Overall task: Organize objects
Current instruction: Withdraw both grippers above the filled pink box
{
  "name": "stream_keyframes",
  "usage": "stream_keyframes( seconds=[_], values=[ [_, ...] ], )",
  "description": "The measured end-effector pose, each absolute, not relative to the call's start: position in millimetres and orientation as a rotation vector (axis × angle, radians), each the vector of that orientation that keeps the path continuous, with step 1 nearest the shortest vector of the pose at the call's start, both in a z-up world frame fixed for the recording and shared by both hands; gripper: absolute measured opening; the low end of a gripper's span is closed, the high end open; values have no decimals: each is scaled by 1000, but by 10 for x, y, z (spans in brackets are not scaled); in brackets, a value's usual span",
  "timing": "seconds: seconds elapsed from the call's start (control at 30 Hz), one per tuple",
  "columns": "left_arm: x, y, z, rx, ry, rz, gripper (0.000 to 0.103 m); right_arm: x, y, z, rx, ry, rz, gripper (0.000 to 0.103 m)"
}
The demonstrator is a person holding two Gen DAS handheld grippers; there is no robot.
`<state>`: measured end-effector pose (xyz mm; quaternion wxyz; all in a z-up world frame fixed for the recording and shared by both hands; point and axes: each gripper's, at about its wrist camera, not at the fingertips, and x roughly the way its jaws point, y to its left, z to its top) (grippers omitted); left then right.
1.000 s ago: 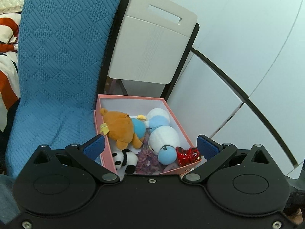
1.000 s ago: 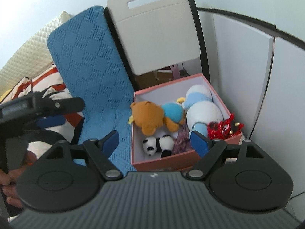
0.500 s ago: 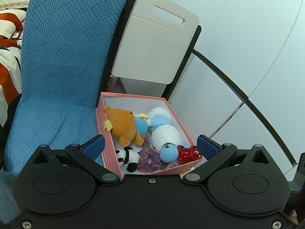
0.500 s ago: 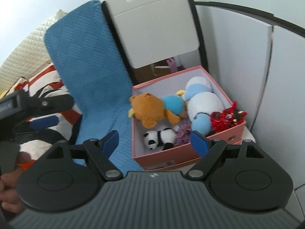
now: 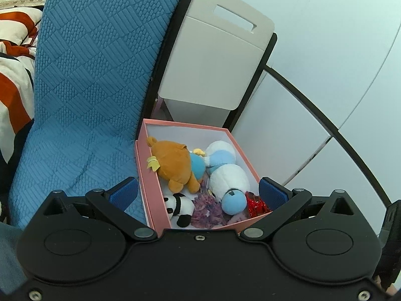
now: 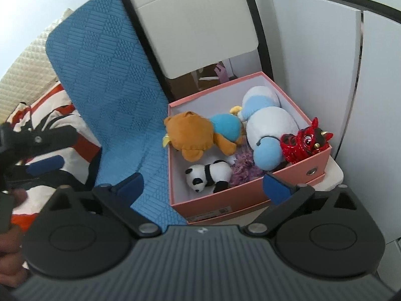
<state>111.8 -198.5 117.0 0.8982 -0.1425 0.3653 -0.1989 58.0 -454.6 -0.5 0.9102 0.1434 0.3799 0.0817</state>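
Note:
A pink box (image 5: 148, 183) (image 6: 240, 198) stands on a pale chair seat and holds soft toys: a brown bear (image 5: 173, 163) (image 6: 198, 135), a white and blue plush (image 5: 228, 178) (image 6: 268, 125), a small panda (image 5: 180, 207) (image 6: 209, 174), a purple tuft (image 5: 208, 208) (image 6: 244, 168) and a red lion toy (image 5: 255, 204) (image 6: 304, 140) at the box's right corner. My left gripper (image 5: 198, 193) is open and empty just before the box. My right gripper (image 6: 203, 185) is open and empty above the box's front edge. The left gripper also shows in the right wrist view (image 6: 45, 150), at the left.
A blue textured cover (image 5: 87, 87) (image 6: 112, 87) drapes a seat left of the box. A pale folding chair back (image 5: 215, 65) (image 6: 198, 22) rises behind the box. White cabinet panels (image 5: 325, 75) stand on the right. An orange and white striped blanket (image 5: 12, 75) lies far left.
Both grippers have drawn nearer to the box, which now sits larger and lower in both views. Both stay open and empty. The toys have not moved.

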Motion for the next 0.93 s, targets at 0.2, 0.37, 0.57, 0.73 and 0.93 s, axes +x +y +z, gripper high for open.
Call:
stream_keyframes(
  seconds=[0.2,0.37,0.57,0.73,0.93],
  values=[
    [1129,-2001,1150,-291,761,-416,103,604,-4558,-42,309,792,169,103],
    [1107,-2068,1127,-274,753,-426,103,609,-4583,-69,320,803,163,103],
    [1121,-2075,1106,-292,765,-429,103,592,-4571,-63,317,806,161,103],
    [1101,-2086,1109,-298,767,-435,103,591,-4578,-88,325,818,166,103],
    [1101,-2078,1119,-299,765,-433,103,585,-4585,-89,325,816,172,103]
  ],
)
